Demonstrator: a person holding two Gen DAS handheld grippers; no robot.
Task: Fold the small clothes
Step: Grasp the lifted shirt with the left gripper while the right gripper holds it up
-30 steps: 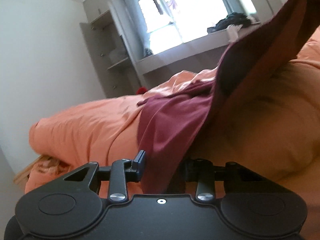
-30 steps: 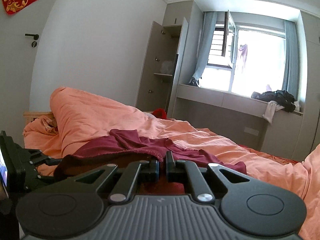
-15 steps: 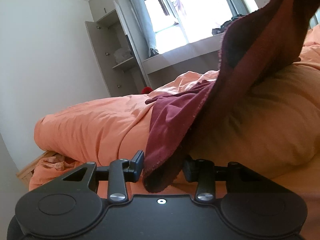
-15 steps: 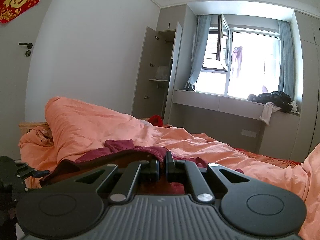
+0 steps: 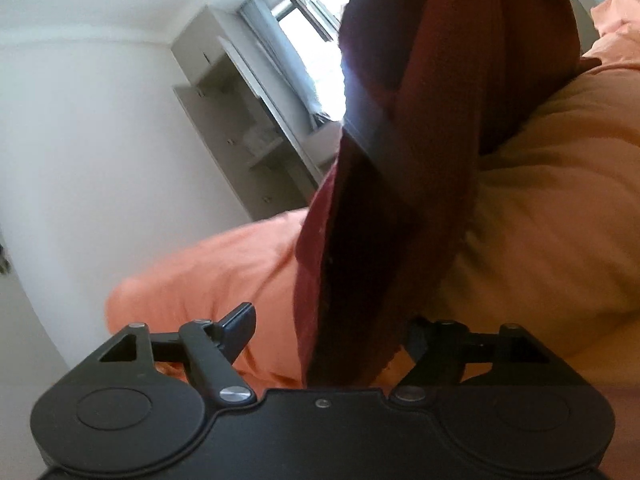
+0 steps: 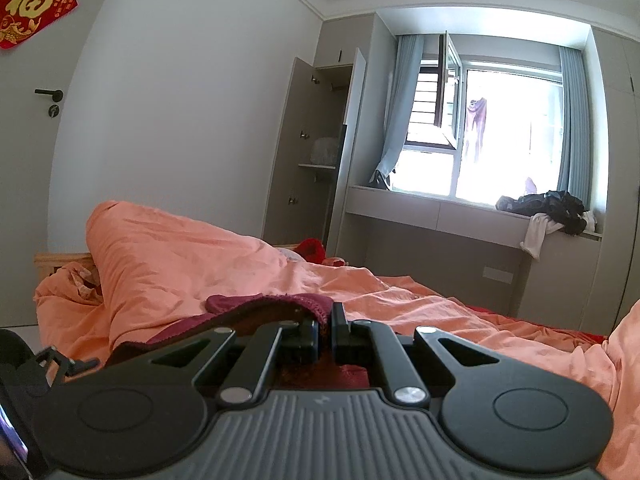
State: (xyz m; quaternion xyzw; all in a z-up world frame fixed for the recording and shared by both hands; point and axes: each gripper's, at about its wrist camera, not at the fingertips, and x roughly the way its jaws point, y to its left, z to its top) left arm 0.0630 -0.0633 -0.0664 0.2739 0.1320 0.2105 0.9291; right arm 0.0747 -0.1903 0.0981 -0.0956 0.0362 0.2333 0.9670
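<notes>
A maroon garment (image 5: 420,160) hangs in a steep band from the upper right down into my left gripper (image 5: 328,332). That gripper's jaws are opening, and the cloth's lower end hangs loose between the fingers (image 5: 240,322), with the pads off it. In the right wrist view, the same maroon garment (image 6: 256,306) lies bunched on the orange duvet (image 6: 180,252). My right gripper (image 6: 325,330) is shut on its hemmed edge, lifted slightly off the bed. The rest of the cloth is hidden under the gripper body.
The crumpled orange duvet (image 5: 552,208) covers the bed, heaped at left. A red item (image 6: 312,247) lies at the far edge. Beyond stand an open wardrobe (image 6: 316,152) and a window ledge (image 6: 436,210) with dark clothes (image 6: 548,206). A black device part (image 6: 24,364) shows at the lower left.
The left jaws have spread wide and let go of the maroon cloth. The left view has rolled and the cloth now hangs steeper. The right gripper has risen a little, still clamped on the hem.
</notes>
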